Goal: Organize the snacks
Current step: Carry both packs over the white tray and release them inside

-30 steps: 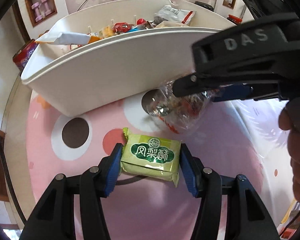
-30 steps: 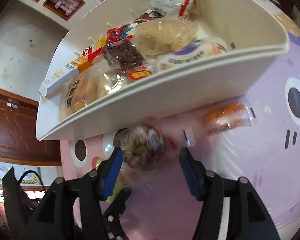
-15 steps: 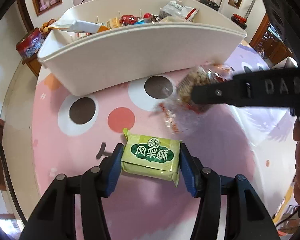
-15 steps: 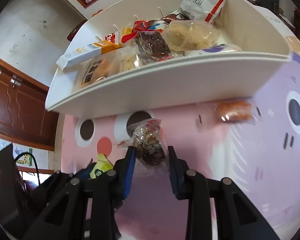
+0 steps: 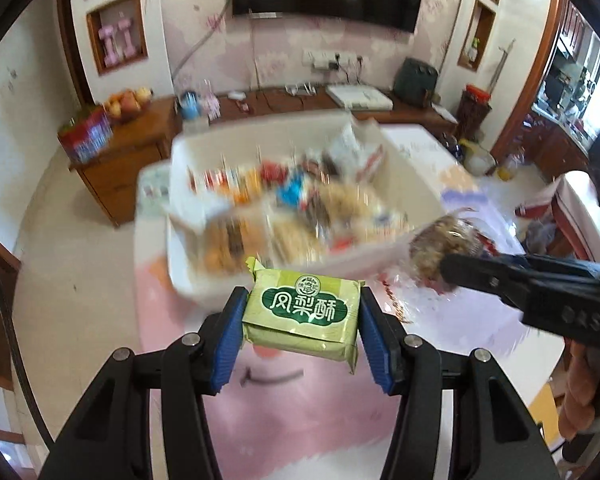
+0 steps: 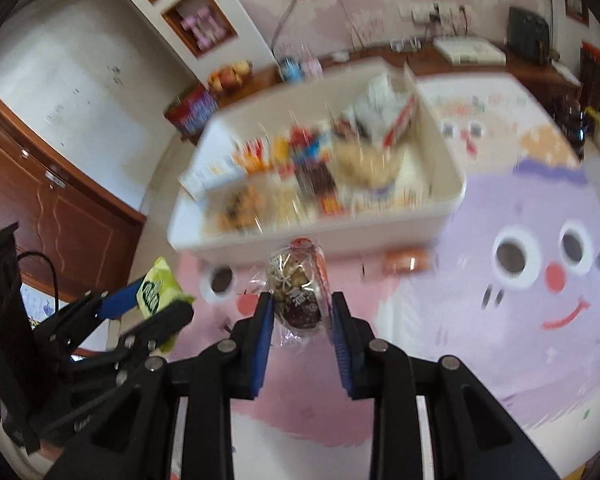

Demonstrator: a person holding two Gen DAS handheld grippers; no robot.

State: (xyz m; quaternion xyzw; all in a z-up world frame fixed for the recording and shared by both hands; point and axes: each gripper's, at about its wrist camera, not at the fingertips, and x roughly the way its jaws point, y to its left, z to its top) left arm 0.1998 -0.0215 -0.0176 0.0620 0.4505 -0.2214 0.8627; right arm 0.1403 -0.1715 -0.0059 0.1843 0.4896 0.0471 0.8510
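Pink cartoon bench (image 5: pixel 300 432) w/ white snack bin (image 6: pixel 440 208); left claw (image 5: pixel 302 338) clamps green pastry pack (image 5: pixel 304 316), right claw (image 6: pixel 300 320) closing on clear-wrapped snack (image 6: pixel 298 292).

We're looking down on a table (image 6: pixel 440 360) covered in a pink and lilac cartoon-face mat (image 6: pixel 540 280). Sitting on it, upper centre of the frame, is a white bin (image 6: pixel 440 216) packed with blurred snack packets. Just below the bin's front wall, right of centre, an orange-filled clear packet (image 6: pixel 406 262) lies flat on the mat.
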